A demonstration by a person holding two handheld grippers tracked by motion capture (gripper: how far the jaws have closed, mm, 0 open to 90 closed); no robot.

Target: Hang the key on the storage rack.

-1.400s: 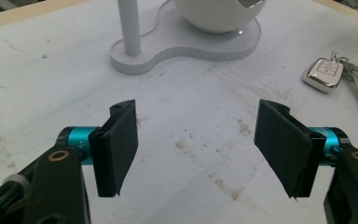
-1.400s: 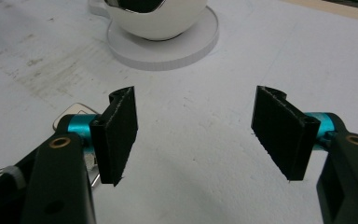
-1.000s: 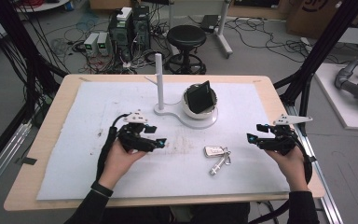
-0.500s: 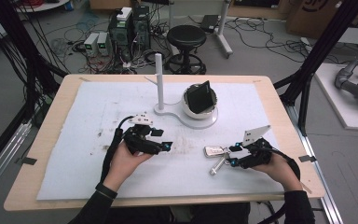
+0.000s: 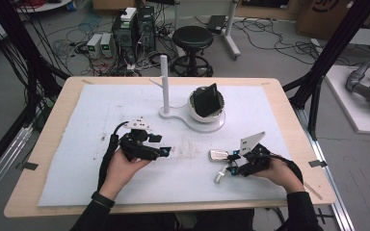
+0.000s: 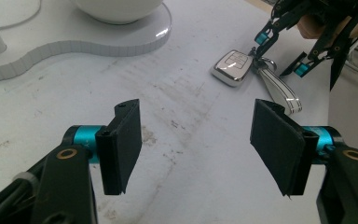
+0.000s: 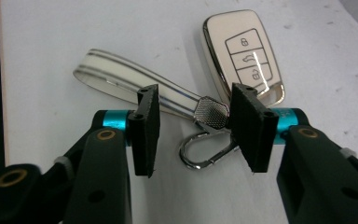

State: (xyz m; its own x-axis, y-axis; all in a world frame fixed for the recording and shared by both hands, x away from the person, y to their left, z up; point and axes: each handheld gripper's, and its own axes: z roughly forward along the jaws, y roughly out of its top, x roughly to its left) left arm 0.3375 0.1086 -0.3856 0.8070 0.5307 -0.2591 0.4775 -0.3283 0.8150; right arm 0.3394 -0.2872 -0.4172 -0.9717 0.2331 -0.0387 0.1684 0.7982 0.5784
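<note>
Your right gripper (image 7: 193,128) is low over the key set, jaws partly closed and just been closing. Between them sit the metal clasp (image 7: 210,112) and the silver carabiner ring (image 7: 205,151). Pads aren't pressing on either yet; there's a gap on both sides, so nothing is gripped. In the high view your right gripper (image 5: 232,162) sits at the table's front right, jaws pointing left at the key set, your right hand (image 5: 282,169) behind it near the front edge.

Car key fob (image 7: 243,53): white with chrome rim, three buttons face up, flat on the mat just past the right jaw. The white strap loop (image 7: 121,77) with its thin stripes runs off to the other side, past the left jaw, also flat. From above, the fob (image 5: 218,155) lies right of the mat's centre, in front of the white stand.

Your left gripper (image 6: 196,144) has its jaws wide, nothing between them, just stained mat below. It looks across at the fob (image 6: 233,67) and strap (image 6: 279,91), well apart from them, with your right gripper (image 6: 303,44) over their far end. High view puts your left gripper (image 5: 166,150) left of centre, pointing right, held in your left hand (image 5: 125,163).

Farther out: white mat (image 5: 101,120) covers most of the wooden table (image 5: 58,101). White stand base (image 5: 183,120) with an upright post (image 5: 164,82) and a round cup holding a black tilted slab (image 5: 205,100) sits at the back centre, clear of both grippers.
</note>
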